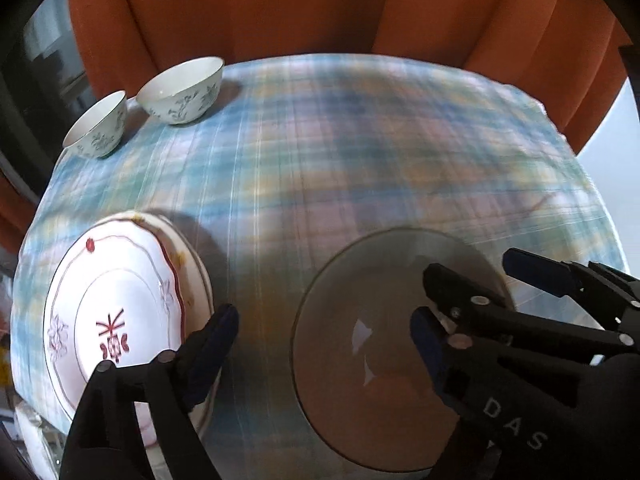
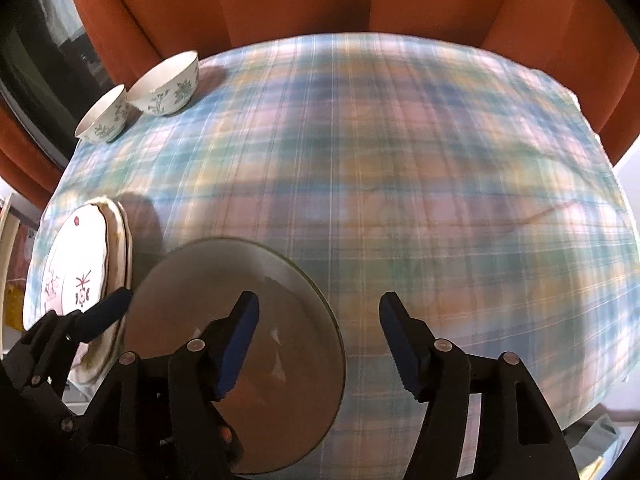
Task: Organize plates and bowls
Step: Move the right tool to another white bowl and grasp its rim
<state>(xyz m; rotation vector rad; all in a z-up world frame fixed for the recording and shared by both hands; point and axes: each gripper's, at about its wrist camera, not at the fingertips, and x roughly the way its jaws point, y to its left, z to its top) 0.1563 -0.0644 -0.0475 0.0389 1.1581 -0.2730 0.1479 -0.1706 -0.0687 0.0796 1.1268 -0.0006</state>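
- Glass plate (image 1: 384,360) flat on plaid tablecloth (image 1: 360,152), near the front edge, rim free of both grippers.
- Left gripper (image 1: 324,340): fingers spread wide, nothing pinched. Left finger (image 1: 212,344) over the gap between the patterned plate stack and the glass plate; right finger (image 1: 432,356) above the glass plate's interior. Contact with the glass: cannot tell.
- Right gripper (image 2: 320,344): fingers apart, nothing pinched. Left finger (image 2: 236,344) over the glass plate (image 2: 240,340); right finger (image 2: 404,344) past the rim, over bare tablecloth (image 2: 400,140). Rim runs between the two fingers, clear of both pads.
- Patterned plate stack (image 1: 116,312): red-and-white top plate on others, just left of the glass plate, small gap between.
- Two floral bowls: larger bowl (image 1: 180,92) and smaller bowl (image 1: 98,126) side by side at far-left corner, upright, well apart from both grippers.
- Orange curtain (image 1: 300,8) behind the table.
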